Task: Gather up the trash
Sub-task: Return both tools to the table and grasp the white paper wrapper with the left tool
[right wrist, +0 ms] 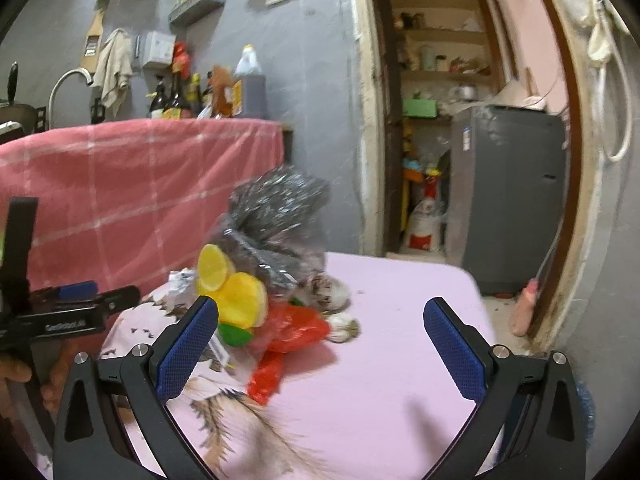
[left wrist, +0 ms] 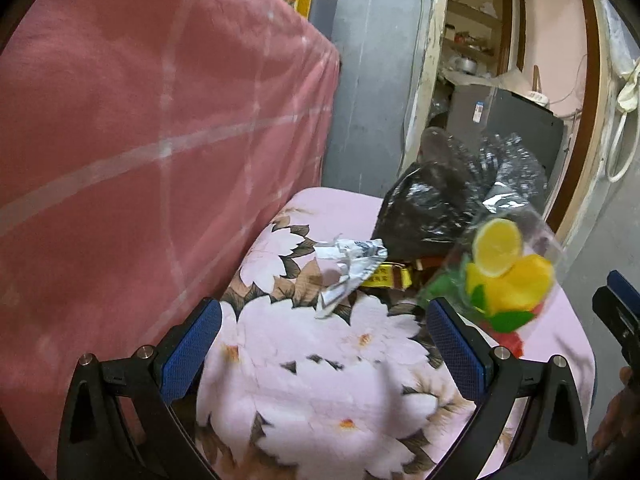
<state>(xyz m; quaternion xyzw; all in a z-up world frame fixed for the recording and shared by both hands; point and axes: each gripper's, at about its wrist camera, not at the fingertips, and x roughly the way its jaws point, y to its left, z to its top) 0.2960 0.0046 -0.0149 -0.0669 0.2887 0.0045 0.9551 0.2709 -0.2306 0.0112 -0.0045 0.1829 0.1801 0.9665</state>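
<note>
A black trash bag (left wrist: 432, 204) stands on a pink floral cloth (left wrist: 320, 360); it also shows in the right wrist view (right wrist: 280, 204). In front of it lie a crumpled silver wrapper (left wrist: 352, 264), a yellow-brown wrapper (left wrist: 392, 276) and a clear packet printed with lemons (left wrist: 504, 272), with a red packet (right wrist: 292, 332) beside it. My left gripper (left wrist: 324, 344) is open and empty above the cloth, short of the trash. My right gripper (right wrist: 320, 336) is open and empty; the lemon packet (right wrist: 232, 288) lies by its left finger.
A pink checked cloth (left wrist: 152, 128) covers a counter on the left, with bottles (right wrist: 224, 88) on top. A doorway at the back right leads to a grey appliance (right wrist: 516, 200) and shelves. The other gripper shows at each view's edge (left wrist: 620, 316) (right wrist: 72, 308).
</note>
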